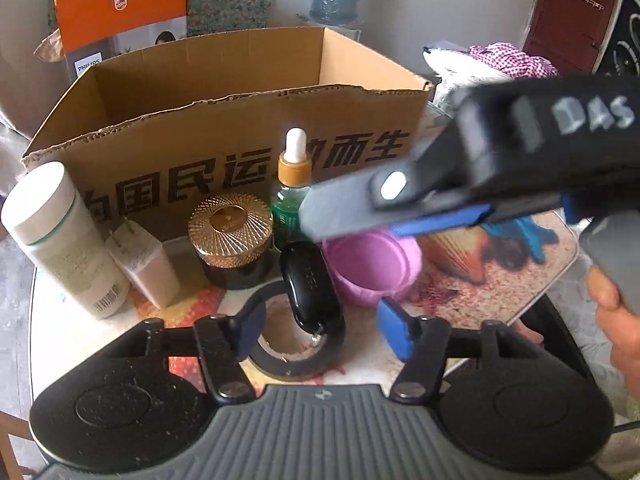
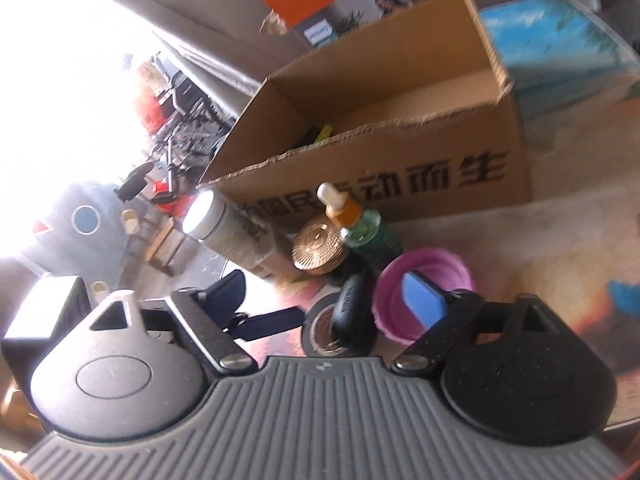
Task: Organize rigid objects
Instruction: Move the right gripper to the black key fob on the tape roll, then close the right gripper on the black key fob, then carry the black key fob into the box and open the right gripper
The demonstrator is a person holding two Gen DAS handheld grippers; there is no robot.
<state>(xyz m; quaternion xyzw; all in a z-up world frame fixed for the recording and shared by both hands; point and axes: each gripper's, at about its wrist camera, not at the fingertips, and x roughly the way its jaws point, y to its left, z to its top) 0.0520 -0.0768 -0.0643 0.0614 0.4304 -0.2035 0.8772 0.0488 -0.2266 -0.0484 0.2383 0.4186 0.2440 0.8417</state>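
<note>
Currently both grippers sit low over the table, fingers spread wide, nothing held in either.

Left gripper – jaws fully apart, straddling the black tape roll and the black oval case that leans on the roll. No contact visible between its blue pads and either item.

Right gripper – also wide open and empty. In the left wrist view its body crosses in from the right, blurred, above the purple cup. In its own view one blue pad overlaps the cup's rim; whether it touches, cannot tell.

Items lined up in front of the cardboard box, left to right:
- white bottle, tilted
- white charger plug just beside it
- dark jar with gold lid
- green dropper bottle, upright, behind the case
- purple cup, right of the case

Box is open-topped, printed with Chinese characters on the near wall. The right wrist view shows something yellow and dark lying inside near its left end – too blurred to identify. An orange-and-white Philips carton stands behind the box.
</note>
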